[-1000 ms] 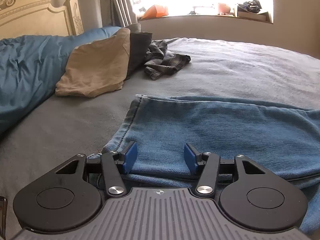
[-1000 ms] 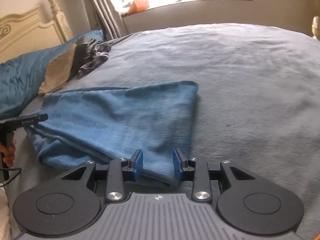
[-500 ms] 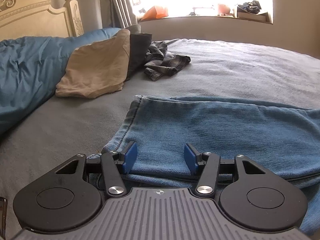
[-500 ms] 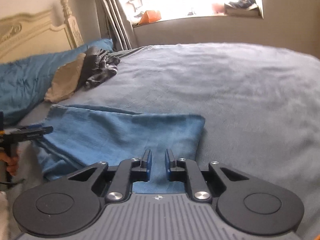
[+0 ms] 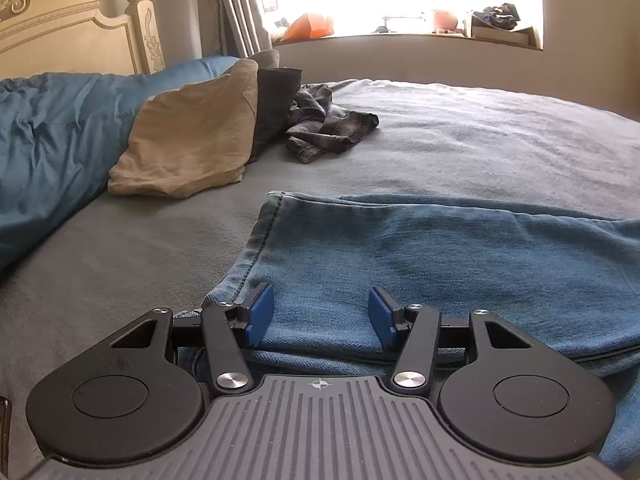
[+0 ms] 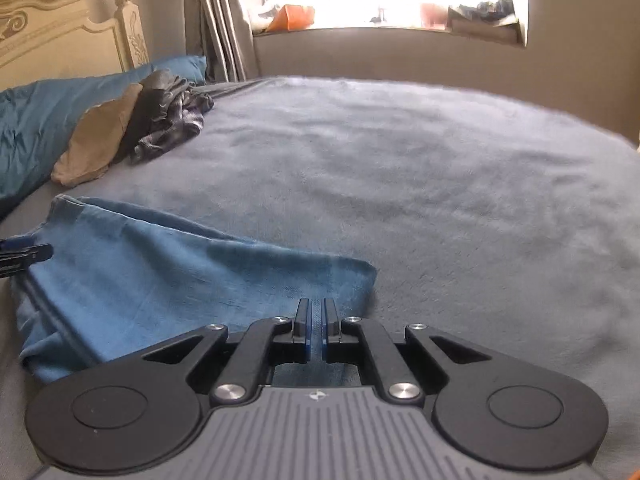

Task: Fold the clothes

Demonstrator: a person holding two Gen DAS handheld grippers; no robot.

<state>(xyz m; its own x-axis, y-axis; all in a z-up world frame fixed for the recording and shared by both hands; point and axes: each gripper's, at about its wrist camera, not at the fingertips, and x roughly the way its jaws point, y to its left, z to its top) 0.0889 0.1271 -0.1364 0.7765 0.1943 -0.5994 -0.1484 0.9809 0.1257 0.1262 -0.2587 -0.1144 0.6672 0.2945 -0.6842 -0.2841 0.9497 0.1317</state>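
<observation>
Clearly the step in hand is gathering both ends of the faded blue denim jeans [image 5: 440, 264] that lie flat on the grey fleece bed cover [image 6: 440, 184], folded lengthwise into a long band near the bed's front edge. The right gripper [image 6: 317, 320] sits at the jeans' right end, its jaws all but pressed together with a thin fold of denim seeming to run between the blue pads; the picture is blurred, so how much cloth they hold is hard to say. The left gripper [image 5: 318, 312] hovers over the stitched left end with its jaws spread and denim lying between them, not yet pinched.

To do this well, the left jaws should come down over all the layers at the seamed edge before closing, so no lower layer stays behind. Both ends should then rise level and together, keeping the band taut enough that it does not sag or twist. If the right grip has caught only the top layer, the fold will come apart on lifting. The tan cushion [image 5: 192, 140], the crumpled dark plaid garment [image 5: 328, 124] and the teal duvet [image 5: 48, 136] lie well apart, toward the cream carved headboard [image 5: 68, 28].
</observation>
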